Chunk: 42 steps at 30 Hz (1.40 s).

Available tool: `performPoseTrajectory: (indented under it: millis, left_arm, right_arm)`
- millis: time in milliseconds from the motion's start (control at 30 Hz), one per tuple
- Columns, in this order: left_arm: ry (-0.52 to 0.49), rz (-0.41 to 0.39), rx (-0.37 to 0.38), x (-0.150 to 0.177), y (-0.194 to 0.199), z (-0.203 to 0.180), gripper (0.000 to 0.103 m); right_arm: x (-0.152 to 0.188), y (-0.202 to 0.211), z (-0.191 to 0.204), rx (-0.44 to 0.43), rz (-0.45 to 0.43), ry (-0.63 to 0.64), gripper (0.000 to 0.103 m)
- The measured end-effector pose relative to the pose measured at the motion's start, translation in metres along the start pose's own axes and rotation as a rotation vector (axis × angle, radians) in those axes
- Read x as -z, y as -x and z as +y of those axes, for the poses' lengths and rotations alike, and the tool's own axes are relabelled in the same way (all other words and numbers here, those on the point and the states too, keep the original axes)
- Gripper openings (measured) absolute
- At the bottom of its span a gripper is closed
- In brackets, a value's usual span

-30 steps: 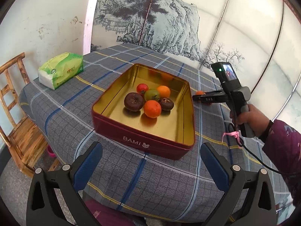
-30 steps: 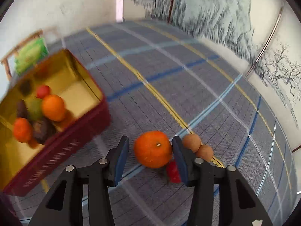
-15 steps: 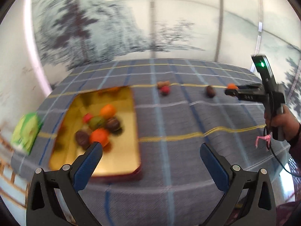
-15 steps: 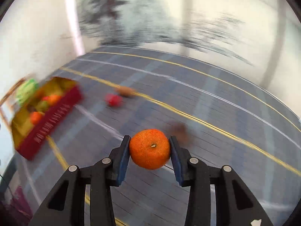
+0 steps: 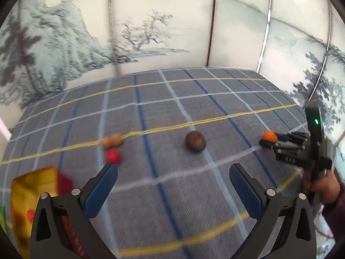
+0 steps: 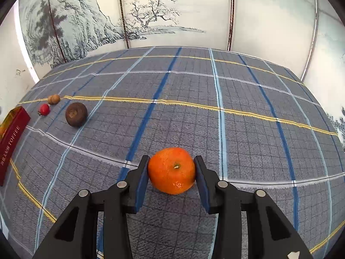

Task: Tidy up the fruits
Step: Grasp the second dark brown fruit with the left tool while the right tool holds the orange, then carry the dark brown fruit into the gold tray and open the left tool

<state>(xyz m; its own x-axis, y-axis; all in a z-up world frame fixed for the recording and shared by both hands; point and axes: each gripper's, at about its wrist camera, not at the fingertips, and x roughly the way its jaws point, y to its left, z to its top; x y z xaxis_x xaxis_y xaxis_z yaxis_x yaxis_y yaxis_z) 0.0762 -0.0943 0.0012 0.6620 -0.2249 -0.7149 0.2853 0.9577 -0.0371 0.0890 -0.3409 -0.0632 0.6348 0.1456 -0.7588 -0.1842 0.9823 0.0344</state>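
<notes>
My right gripper (image 6: 172, 178) is shut on an orange tangerine (image 6: 171, 170) and holds it low over the checked tablecloth (image 6: 215, 112); it also shows in the left wrist view (image 5: 268, 137) at the right. A dark brown fruit (image 6: 76, 114), a small red fruit (image 6: 44, 109) and two small tan fruits (image 6: 54, 99) lie in a row on the cloth to the left. In the left wrist view they are the brown fruit (image 5: 195, 140), red fruit (image 5: 112, 155) and tan fruits (image 5: 112, 140). My left gripper (image 5: 173, 182) is open and empty above the cloth.
The red and gold tin (image 6: 10, 129) stands at the far left edge of the right wrist view, and blurred at the lower left of the left wrist view (image 5: 28, 190). A painted folding screen (image 6: 151, 17) stands behind the table.
Both grippers swung right, away from the tin. My right gripper carried the tangerine from beside the small fruits to the right part of the cloth, past the brown fruit.
</notes>
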Motion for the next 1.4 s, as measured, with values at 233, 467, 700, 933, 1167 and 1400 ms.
performPoseTrajectory:
  millis: [233, 467, 700, 933, 1167, 1400]
  left_arm:
    - [0.048, 0.062, 0.021, -0.024, -0.061, -0.005, 0.092]
    - [-0.025, 0.125, 0.007, -0.032, -0.108, -0.024, 0.081]
    - [-0.04, 0.186, 0.009, -0.026, -0.141, -0.033, 0.037]
    - [0.078, 0.149, 0.06, -0.007, -0.093, -0.025, 0.037]
    - [0.173, 0.1, -0.004, 0.021, -0.024, -0.009, 0.037]
    - [0.213, 0.046, -0.1, 0.044, 0.027, 0.012, 0.037]
  right_arm:
    - [-0.001, 0.001, -0.006, -0.035, -0.005, -0.021, 0.038]
    - [-0.001, 0.004, -0.006, -0.057, -0.015, -0.023, 0.039]
    - [-0.001, 0.004, -0.008, -0.066, -0.02, -0.029, 0.039]
    - [0.0, 0.002, -0.005, -0.06, -0.014, -0.024, 0.04]
    - [0.0, 0.0, -0.001, -0.048, 0.007, -0.011, 0.04]
    - [-0.001, -0.004, 0.004, -0.021, 0.023, 0.015, 0.041]
